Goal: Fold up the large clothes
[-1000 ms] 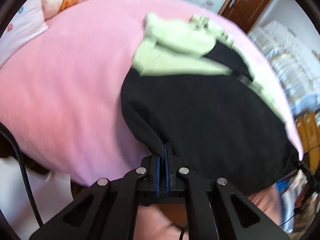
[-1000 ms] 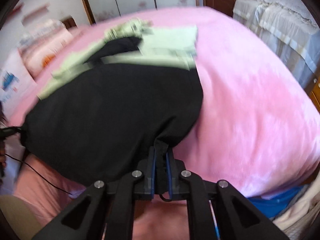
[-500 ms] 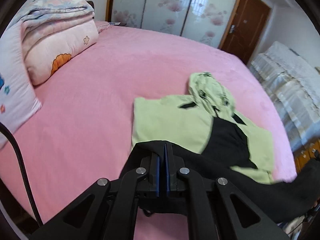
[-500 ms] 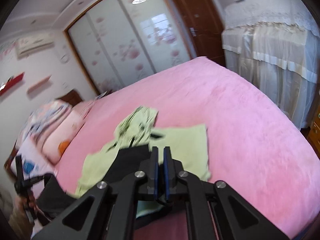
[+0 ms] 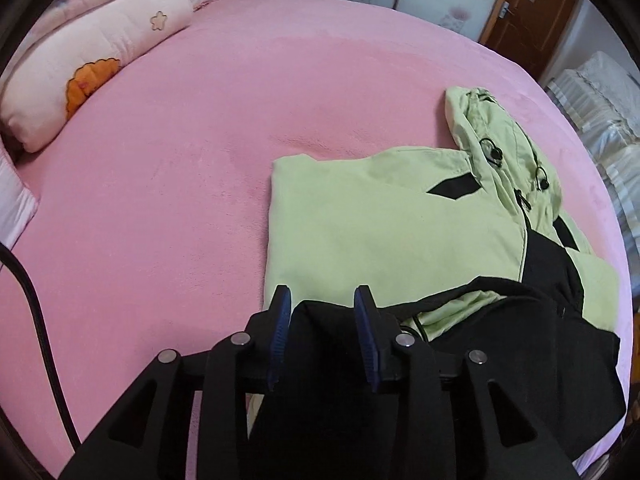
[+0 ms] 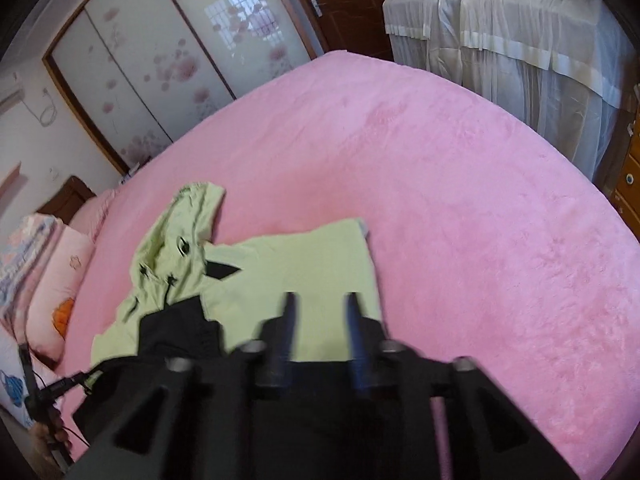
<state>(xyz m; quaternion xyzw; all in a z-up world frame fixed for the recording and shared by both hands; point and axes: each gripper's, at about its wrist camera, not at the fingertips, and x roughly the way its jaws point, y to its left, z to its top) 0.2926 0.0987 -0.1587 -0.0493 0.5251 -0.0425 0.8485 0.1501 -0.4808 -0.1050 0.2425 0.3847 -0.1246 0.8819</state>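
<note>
While both tools hover above the near hem, the left gripper (image 5: 323, 295) stands wide, black fabric lying between its blue pads without being pinched; the right gripper (image 6: 319, 300) is likewise spread, blurred; the green-and-black jacket (image 5: 384, 232) lies folded on the pink bed (image 5: 192, 168), hood (image 5: 500, 136) farthest; pillows (image 5: 92, 60) and wardrobe doors (image 6: 168, 64) lie beyond.

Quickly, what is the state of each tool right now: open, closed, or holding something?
Left tool: open, holding nothing; the jacket's black hem lies between its fingers.
Right tool: open, holding nothing, above the same jacket.
</note>
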